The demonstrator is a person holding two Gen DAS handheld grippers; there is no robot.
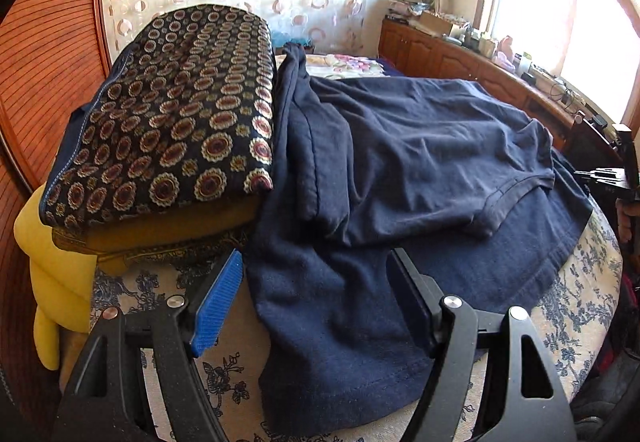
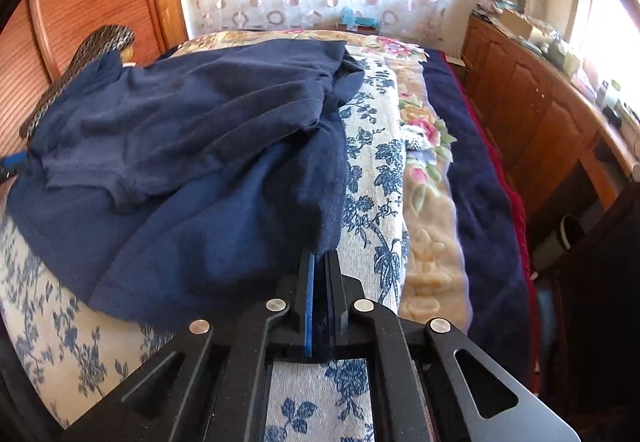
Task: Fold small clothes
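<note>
A navy blue T-shirt (image 1: 400, 178) lies spread on the floral bed cover (image 1: 576, 294), its upper part folded over the lower. My left gripper (image 1: 316, 274) is open, its jaws on either side of the shirt's near left edge, low over the cloth. In the right wrist view the same shirt (image 2: 192, 162) fills the left half. My right gripper (image 2: 320, 262) is shut on the shirt's near right corner, with navy cloth pinched between the blue pad and the black finger.
A stack of folded clothes, patterned dark fabric (image 1: 172, 114) on top of yellow pieces (image 1: 60, 274), stands left of the shirt. A floral blanket (image 2: 424, 178) and a dark blue quilt (image 2: 480, 182) lie right of it. Wooden cabinets (image 2: 540, 114) run along the right wall.
</note>
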